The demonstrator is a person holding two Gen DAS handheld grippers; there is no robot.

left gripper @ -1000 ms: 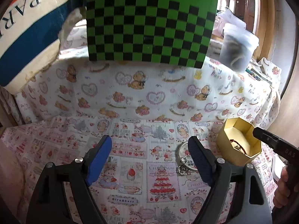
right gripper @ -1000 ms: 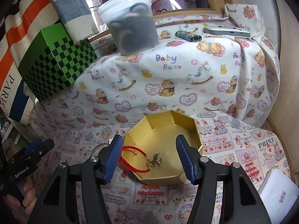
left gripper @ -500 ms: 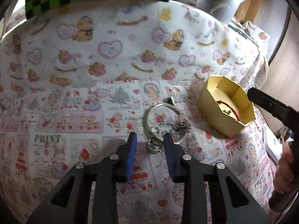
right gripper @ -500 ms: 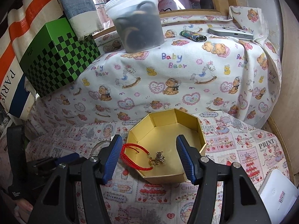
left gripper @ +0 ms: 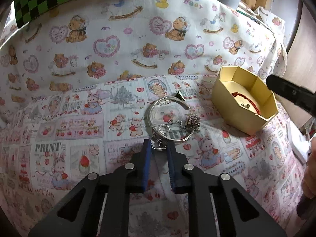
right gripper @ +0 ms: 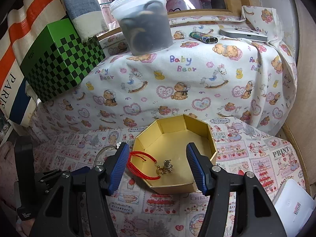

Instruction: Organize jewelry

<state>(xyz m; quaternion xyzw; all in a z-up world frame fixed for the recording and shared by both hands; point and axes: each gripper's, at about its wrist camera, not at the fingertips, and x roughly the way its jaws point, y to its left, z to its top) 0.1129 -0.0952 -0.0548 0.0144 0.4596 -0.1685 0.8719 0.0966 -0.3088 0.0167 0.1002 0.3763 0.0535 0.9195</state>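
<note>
My left gripper (left gripper: 159, 145) points down at a small silver charm piece (left gripper: 158, 144) on the printed cloth. Its jaws are closing, and the blue pads touch the piece on both sides. Just beyond lie a silver bangle (left gripper: 151, 108) and a thin chain with a chunky silver pendant (left gripper: 192, 122). To the right stands a gold octagonal box (left gripper: 231, 96), and inside it lies a red cord bracelet (right gripper: 138, 161) with a small brass charm (right gripper: 166, 165). My right gripper (right gripper: 158, 165) hangs open over the near side of this box (right gripper: 177, 126), with nothing between its pads.
A cloth-covered ledge rises behind the box. On it stand a green checkered box (right gripper: 59, 59), a clear plastic tub (right gripper: 144, 23), a lighter (right gripper: 203, 36) and a flat silver device (right gripper: 244, 34). A white card (right gripper: 292, 203) lies at the near right.
The left gripper dropped and tilted down toward the silver jewelry pile, and its jaws went from wide apart to nearly together around the charm piece. The right gripper stayed over the gold box.
</note>
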